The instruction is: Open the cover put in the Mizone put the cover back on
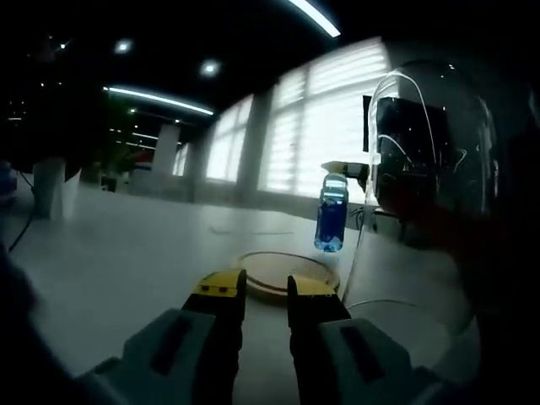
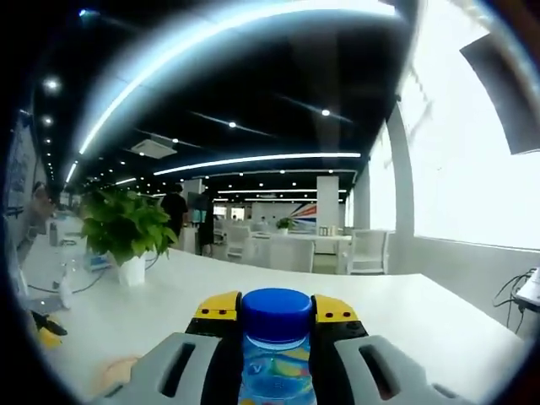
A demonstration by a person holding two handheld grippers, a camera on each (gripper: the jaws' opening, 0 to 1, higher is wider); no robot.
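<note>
The Mizone bottle (image 2: 275, 350), with its blue cap (image 2: 277, 315) on and a coloured label below it, stood upright between the yellow-tipped jaws of the right gripper (image 2: 275, 310), which were closed against its neck. In the left gripper view the same bottle (image 1: 331, 213) hung in the air above the white table (image 1: 126, 253), held near its top by the right gripper (image 1: 354, 169) coming in from the right, its blue liquid lit by the bright blinds behind. Below and a little to the left of the bottle lay a round wooden base (image 1: 287, 274) flat on the table. Just to the right of it rose a clear glass dome cover (image 1: 434, 194), off the base. The left gripper (image 1: 267, 291) pointed toward the wooden base, its jaws standing a narrow gap apart with nothing between them. In the right gripper view a potted green plant (image 2: 126, 232) stood on the table (image 2: 422, 325) to the left, and people stood farther back among white chairs.
</note>
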